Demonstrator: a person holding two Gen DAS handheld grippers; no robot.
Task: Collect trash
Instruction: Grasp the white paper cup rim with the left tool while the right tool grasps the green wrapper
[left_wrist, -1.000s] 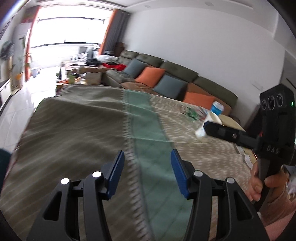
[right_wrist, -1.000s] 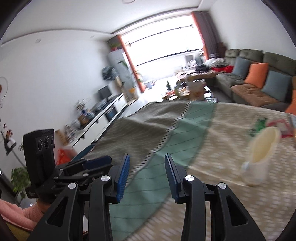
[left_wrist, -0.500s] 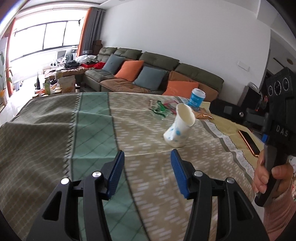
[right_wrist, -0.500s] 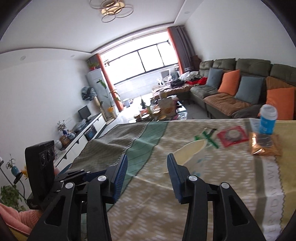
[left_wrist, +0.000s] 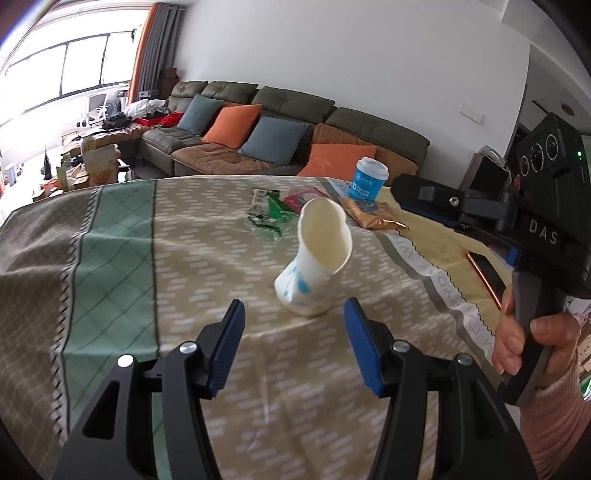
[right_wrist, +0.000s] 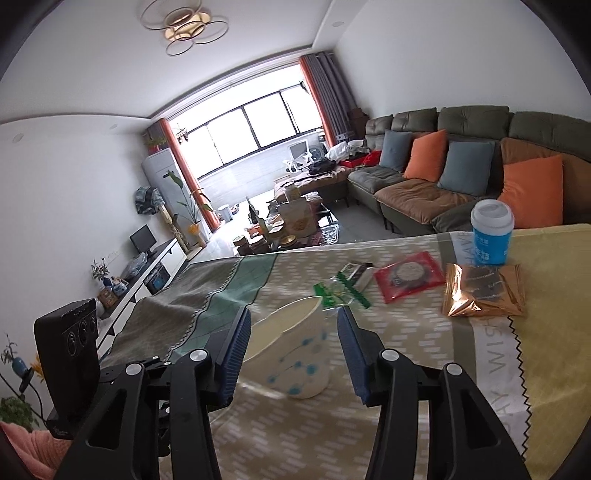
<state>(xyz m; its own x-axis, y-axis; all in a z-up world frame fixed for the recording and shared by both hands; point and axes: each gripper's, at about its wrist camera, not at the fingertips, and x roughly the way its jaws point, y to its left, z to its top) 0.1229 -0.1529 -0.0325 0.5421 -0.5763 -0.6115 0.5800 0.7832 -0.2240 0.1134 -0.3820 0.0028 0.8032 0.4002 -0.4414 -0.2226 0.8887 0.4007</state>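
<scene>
A crushed white paper cup with blue dots (left_wrist: 316, 258) (right_wrist: 291, 350) leans on the tablecloth. My left gripper (left_wrist: 293, 317) is open, just short of the cup. My right gripper (right_wrist: 293, 328) is open, its jaws standing either side of the cup without touching it. Beyond the cup lie a green-and-clear wrapper (left_wrist: 267, 218) (right_wrist: 340, 291), a red packet (right_wrist: 408, 275) (left_wrist: 301, 195), a gold foil packet (right_wrist: 484, 291) (left_wrist: 371, 214) and a blue-and-white lidded cup (right_wrist: 491, 232) (left_wrist: 369, 179).
The table (left_wrist: 110, 258) carries a brown, green, beige and yellow cloth. A phone (left_wrist: 487, 273) lies near the right edge. A sofa with orange and blue cushions (left_wrist: 280, 140) stands behind the table. A cluttered coffee table (right_wrist: 291, 221) stands further back.
Both grippers have swung towards the crushed cup and closed in on it. The right gripper's jaws now flank it; both stay open.
</scene>
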